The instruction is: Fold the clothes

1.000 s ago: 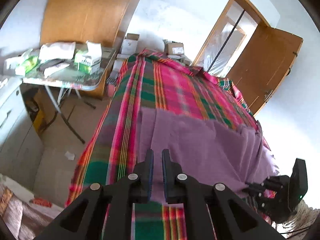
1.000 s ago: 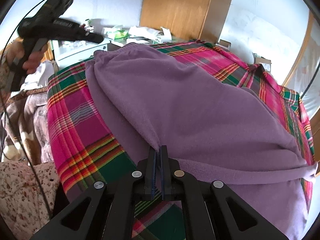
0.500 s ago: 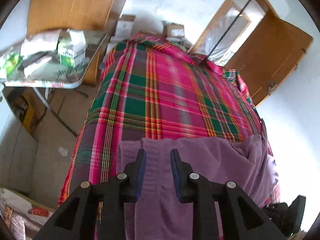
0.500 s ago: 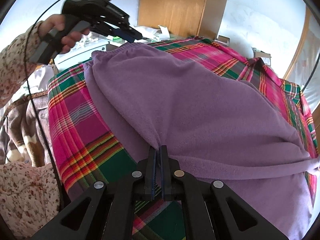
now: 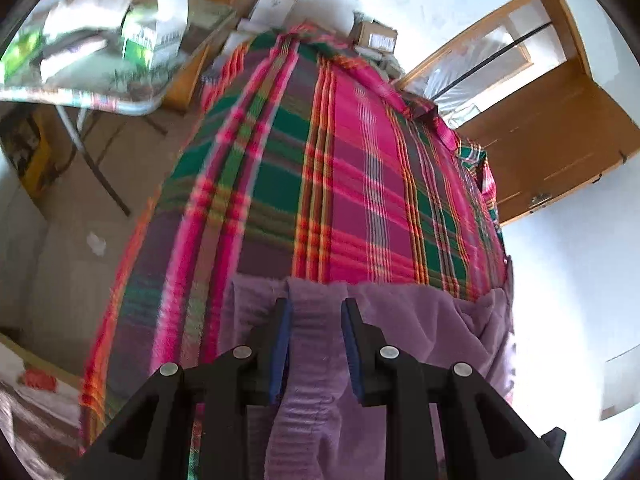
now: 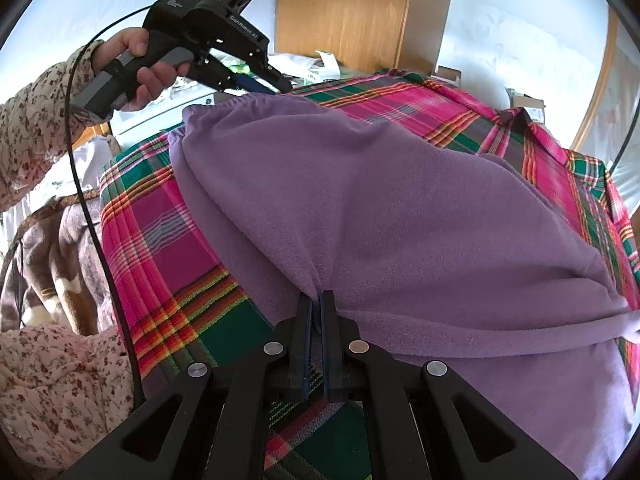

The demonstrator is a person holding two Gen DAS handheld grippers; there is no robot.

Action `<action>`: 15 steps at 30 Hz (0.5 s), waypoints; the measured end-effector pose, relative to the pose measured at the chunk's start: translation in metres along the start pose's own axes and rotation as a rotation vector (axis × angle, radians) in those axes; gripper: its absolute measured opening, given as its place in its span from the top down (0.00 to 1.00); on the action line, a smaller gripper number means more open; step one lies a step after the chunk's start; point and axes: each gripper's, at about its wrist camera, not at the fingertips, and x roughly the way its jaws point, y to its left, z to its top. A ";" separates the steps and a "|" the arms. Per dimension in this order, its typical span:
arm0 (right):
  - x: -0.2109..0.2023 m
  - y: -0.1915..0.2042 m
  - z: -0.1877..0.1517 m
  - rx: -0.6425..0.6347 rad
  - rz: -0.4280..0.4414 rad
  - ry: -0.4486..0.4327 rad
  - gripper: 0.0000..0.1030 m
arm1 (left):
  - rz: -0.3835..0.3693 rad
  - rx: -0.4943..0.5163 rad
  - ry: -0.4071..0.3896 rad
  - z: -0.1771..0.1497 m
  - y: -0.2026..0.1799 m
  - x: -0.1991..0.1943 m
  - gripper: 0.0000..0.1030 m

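Purple fleece garment [image 6: 400, 216] lies on the plaid bed [image 5: 340, 168]; my right gripper [image 6: 316, 300] pinches its fold, my left gripper [image 5: 314, 312] spread over its waistband, to grip it.

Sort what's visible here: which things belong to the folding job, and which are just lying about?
Part of the job:
- purple fleece garment
- plaid bedspread beneath it
- left hand-held gripper, open at the elastic waistband
- right hand-held gripper, shut on fleece

Lying about:
- cluttered folding table
- cardboard boxes
- wardrobe
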 end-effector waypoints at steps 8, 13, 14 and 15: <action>-0.001 -0.002 -0.003 0.030 0.005 -0.014 0.96 | -0.071 -0.100 -0.026 -0.019 0.014 -0.013 0.74; 0.000 -0.002 -0.003 0.033 0.006 -0.016 0.96 | -0.088 -0.096 0.007 -0.031 0.017 -0.015 0.73; -0.001 -0.002 -0.003 0.034 0.006 -0.017 0.96 | -0.100 -0.106 0.006 -0.032 0.019 -0.015 0.73; -0.001 -0.002 -0.003 0.035 0.005 -0.018 0.96 | -0.117 -0.115 0.006 -0.033 0.020 -0.014 0.71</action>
